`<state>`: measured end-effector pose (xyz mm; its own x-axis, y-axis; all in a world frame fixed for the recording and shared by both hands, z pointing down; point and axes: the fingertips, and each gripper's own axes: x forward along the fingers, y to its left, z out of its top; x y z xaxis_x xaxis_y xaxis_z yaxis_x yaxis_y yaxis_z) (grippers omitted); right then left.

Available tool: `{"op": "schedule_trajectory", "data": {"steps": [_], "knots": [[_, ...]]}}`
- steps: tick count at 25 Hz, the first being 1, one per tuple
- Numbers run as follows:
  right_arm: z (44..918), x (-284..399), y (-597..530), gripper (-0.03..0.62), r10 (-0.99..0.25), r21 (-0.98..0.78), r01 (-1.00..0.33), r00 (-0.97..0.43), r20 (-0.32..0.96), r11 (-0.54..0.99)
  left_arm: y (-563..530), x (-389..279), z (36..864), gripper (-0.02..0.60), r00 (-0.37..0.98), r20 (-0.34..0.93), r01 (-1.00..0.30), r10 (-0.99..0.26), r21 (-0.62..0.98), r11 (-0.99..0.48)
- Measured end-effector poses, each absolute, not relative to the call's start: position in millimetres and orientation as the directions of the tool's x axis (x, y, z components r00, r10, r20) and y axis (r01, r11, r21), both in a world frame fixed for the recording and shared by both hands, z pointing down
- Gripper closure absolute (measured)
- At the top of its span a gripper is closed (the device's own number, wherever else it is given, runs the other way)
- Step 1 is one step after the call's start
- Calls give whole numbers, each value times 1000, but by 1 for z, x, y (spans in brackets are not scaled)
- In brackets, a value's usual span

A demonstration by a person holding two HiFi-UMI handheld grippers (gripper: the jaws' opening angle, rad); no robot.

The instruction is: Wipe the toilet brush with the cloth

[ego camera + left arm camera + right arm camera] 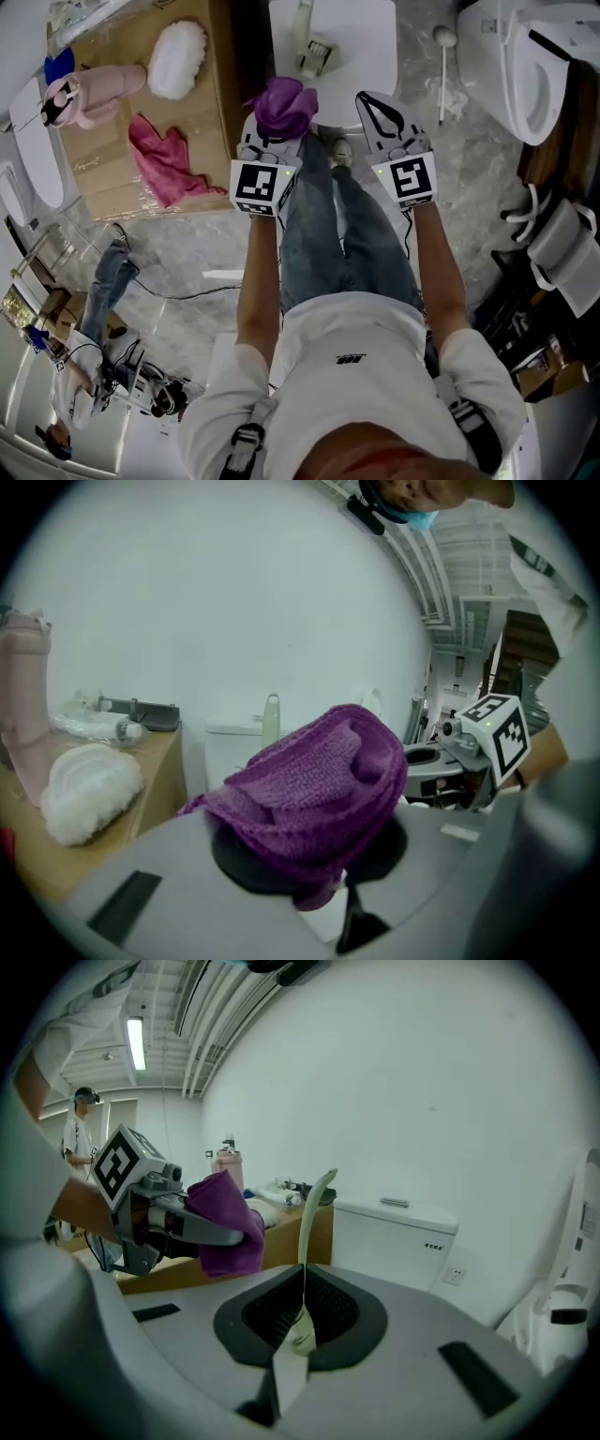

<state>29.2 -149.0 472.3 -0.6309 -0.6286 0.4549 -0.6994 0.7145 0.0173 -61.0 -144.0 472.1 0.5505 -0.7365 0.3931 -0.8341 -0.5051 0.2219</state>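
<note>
Left claw [273,134] is clamped tight on the purple cloth [314,780]; the cloth is bunched, with most of it piled over the jaws. Right claw [302,1305] has its jaws all but together and nothing in them. What I take for the toilet brush [306,1228] has a pale, curved handle and stands upright on the white unit [361,33] straight ahead, apart from both claws. The right claw lines up on the handle; the left is just to its side.

Step in hand looks like the approach; no wiping yet.

To do it well:
- The right claw likely needs to open before it reaches the handle, then grip low enough to steady the brush.
- Bring the cloth's loose fold against the handle, not the jaw tips.
- Keep the grip on the cloth firm.
- A sideways knock could probably tip the brush off the unit.

The desk [220,112] on the left, with its pink rag [164,159], is not needed.
</note>
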Motion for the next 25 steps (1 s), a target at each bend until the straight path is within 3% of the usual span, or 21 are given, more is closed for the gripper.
{"op": "schedule_trajectory", "data": {"steps": [15,25], "knots": [[570,19,-178,568,-579,15,-664,-642,503,748,-166,-54,558,488,554,430,-829,-713,211,-517],[635,0,-200,539,-482,43,-561,-665,571,826,-193,-46,599,429,566,441,-822,-697,236,-518]]}}
